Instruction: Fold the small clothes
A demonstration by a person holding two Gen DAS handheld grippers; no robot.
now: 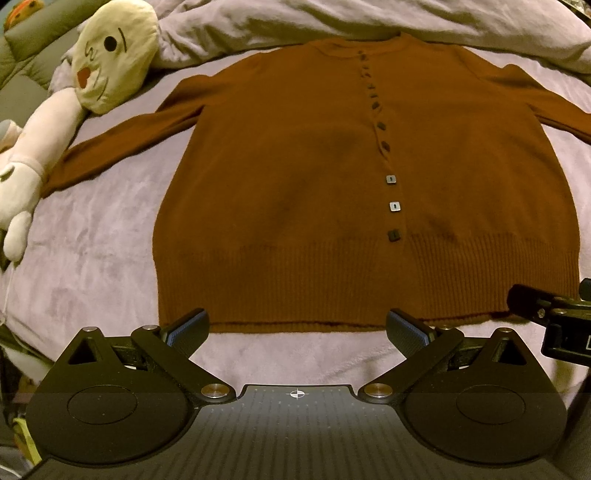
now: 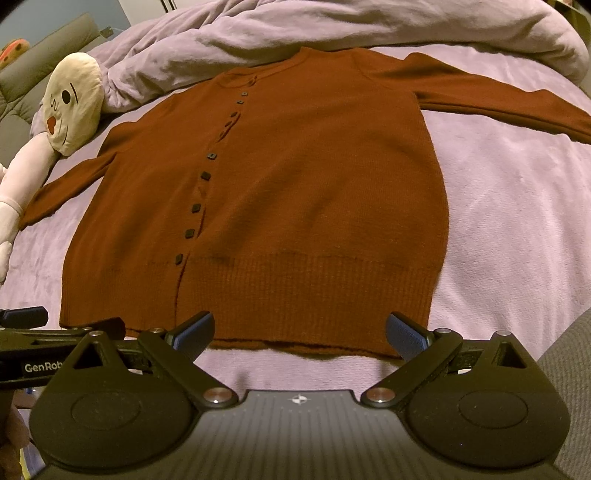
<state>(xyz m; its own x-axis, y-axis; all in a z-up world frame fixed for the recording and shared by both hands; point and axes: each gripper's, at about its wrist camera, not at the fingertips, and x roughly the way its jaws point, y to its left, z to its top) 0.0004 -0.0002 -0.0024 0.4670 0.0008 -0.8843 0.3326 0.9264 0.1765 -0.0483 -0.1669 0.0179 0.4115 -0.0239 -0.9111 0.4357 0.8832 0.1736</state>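
The rust-brown cardigan [image 1: 295, 192] lies flat, buttoned and sleeves outstretched on the bed [image 1: 110, 236], ready for folding, while both the left hand-held gripper [image 1: 297, 332] and right hand-held gripper [image 2: 300, 334] hover spread near its hem.

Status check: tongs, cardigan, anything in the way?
Left tongs open, right tongs open, both short of the hem. Brown cardigan flat, buttoned, sleeves spread, unfolded. Plush toy beside the left sleeve, bunched duvet at the collar.
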